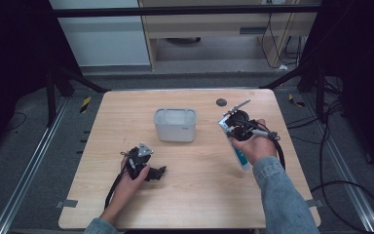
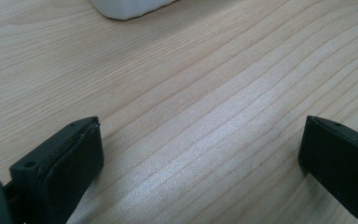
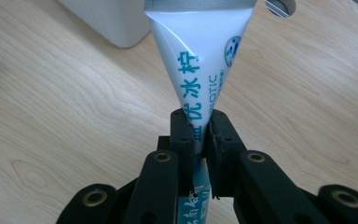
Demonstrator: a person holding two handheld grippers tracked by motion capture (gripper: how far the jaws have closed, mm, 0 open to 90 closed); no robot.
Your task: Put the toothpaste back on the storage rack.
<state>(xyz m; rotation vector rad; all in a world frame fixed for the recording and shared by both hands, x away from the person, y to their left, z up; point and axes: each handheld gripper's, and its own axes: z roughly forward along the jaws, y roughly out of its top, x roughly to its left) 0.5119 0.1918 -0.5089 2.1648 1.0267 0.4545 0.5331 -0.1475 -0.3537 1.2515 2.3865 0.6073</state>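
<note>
My right gripper [image 1: 230, 130] [image 3: 200, 126] is shut on a white tube with blue print [image 1: 240, 157] [image 3: 200, 46], held off the table at the right. The jaws clamp the tube partway along; its flat crimped end points away from the hand, toward the pale grey bin [image 1: 175, 125] [image 3: 107, 18] standing at the table's centre. My left gripper [image 1: 159, 171] [image 2: 200, 154] rests low over the wood at the front left, jaws wide open with bare table between them. The bin's lower edge [image 2: 130, 7] lies just beyond it.
The wooden table [image 1: 199, 195] has a small dark round spot [image 1: 221, 102] near its far edge. Black cables trail from both grippers. Dark floor, metal rails and stand legs surround the table.
</note>
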